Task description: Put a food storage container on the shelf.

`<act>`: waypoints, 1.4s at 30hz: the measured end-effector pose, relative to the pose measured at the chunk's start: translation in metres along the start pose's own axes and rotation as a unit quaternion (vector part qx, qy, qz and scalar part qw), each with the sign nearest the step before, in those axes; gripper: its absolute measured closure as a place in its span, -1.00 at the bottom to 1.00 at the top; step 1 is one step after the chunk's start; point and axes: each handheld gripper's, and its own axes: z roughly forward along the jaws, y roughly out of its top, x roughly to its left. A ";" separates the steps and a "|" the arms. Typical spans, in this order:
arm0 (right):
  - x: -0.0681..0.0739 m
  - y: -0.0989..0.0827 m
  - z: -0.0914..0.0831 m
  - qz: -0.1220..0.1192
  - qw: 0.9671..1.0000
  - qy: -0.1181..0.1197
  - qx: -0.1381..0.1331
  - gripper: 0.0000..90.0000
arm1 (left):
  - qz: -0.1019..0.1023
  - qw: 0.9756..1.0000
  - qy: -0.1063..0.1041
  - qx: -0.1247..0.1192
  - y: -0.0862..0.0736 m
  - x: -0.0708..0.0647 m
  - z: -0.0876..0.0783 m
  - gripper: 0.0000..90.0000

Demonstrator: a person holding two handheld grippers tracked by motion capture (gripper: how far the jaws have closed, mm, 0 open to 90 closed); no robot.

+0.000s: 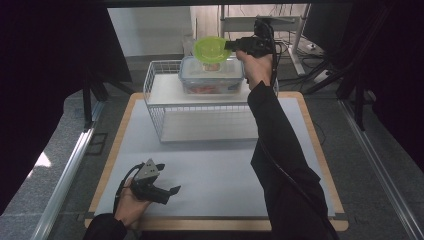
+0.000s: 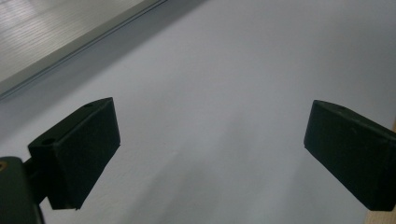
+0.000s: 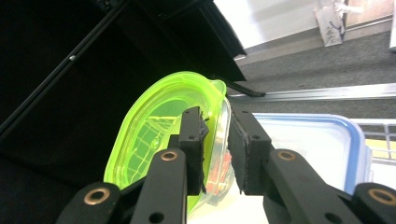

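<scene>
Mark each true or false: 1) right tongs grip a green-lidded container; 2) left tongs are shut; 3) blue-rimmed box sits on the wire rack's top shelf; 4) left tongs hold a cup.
1) True: the right tongs clamp the rim of the green-lidded container, above the blue-rimmed box.
2) False: the left tongs are wide open over the white table mat.
3) True: it rests on the wire rack top shelf.
4) False: nothing is between them.

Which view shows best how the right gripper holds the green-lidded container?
The right gripper view: the right gripper has its jaws closed on the rim of the green-lidded container, one jaw on either side. The high view shows the container small and far off, above the blue-rimmed box. The left gripper view faces the mat.
</scene>
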 end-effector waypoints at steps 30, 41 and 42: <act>-0.012 -0.011 -0.023 -0.087 0.996 0.024 -0.018 -0.61 | 0.001 1.000 0.002 0.002 0.000 -0.001 0.000 -0.92; -0.020 -0.046 -0.053 -0.156 0.987 0.028 -0.020 -0.76 | -0.012 1.000 0.000 -0.010 0.000 0.002 -0.001 -0.95; -0.020 -0.046 -0.053 -0.156 0.987 0.028 -0.020 -0.76 | -0.012 1.000 0.000 -0.010 0.000 0.002 -0.001 -0.95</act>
